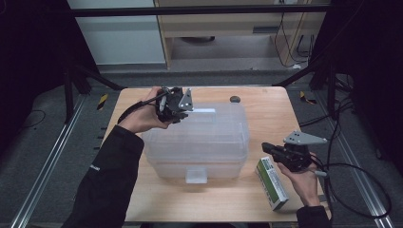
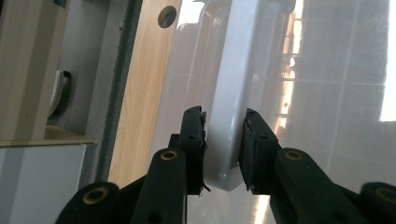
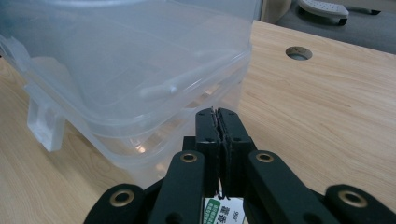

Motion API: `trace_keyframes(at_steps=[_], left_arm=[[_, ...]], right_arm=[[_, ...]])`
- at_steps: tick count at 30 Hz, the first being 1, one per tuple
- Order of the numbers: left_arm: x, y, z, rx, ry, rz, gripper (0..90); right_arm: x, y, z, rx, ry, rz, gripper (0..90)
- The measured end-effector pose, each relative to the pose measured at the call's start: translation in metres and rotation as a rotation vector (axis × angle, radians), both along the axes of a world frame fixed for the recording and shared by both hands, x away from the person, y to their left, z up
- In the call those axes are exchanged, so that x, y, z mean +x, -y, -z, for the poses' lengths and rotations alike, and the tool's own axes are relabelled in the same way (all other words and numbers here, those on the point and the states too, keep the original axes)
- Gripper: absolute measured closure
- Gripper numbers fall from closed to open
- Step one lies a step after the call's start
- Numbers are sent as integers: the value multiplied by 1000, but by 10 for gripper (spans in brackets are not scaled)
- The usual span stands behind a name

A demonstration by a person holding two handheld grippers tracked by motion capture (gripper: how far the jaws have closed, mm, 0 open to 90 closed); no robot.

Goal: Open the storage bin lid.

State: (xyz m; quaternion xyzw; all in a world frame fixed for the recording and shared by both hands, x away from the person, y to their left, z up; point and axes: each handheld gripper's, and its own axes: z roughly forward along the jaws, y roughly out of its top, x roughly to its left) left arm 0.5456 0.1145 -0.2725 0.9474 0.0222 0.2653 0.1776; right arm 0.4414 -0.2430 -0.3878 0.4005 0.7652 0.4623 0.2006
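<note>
A clear plastic storage box [image 1: 197,140] with its lid on is sitting in the middle of the wooden table [image 1: 266,114], its front latch [image 1: 196,175] facing the person. The left tool [image 1: 172,105] is reaching over the box's far left corner, and in the left gripper view its jaws are standing on either side of the white lid rim [image 2: 226,116]. One pad is lying against the rim while the other is showing a thin gap, so whether they are pressing on it is not something I can tell.

The right tool [image 1: 267,147] is hovering just off the box's right wall, pointing toward it. In the right gripper view its jaws are pressed together with nothing between them. A green and white carton [image 1: 272,183] is lying flat on the table under that hand, near the front right edge.

A small round hole [image 1: 235,99] is sitting in the tabletop just beyond the box's far right corner. Bare wood is running along the table's right side and across the front strip, giving the right hand free space, while the left strip beside the box is narrower.
</note>
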Motion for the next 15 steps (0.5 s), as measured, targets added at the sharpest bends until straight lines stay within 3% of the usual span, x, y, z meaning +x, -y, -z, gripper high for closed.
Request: trace_keyframes(at_steps=[15], left_arm=[[7,1,-4,-21,48,-36,708]], right_arm=[[-2,-17,2,-18,-30,-64,895]])
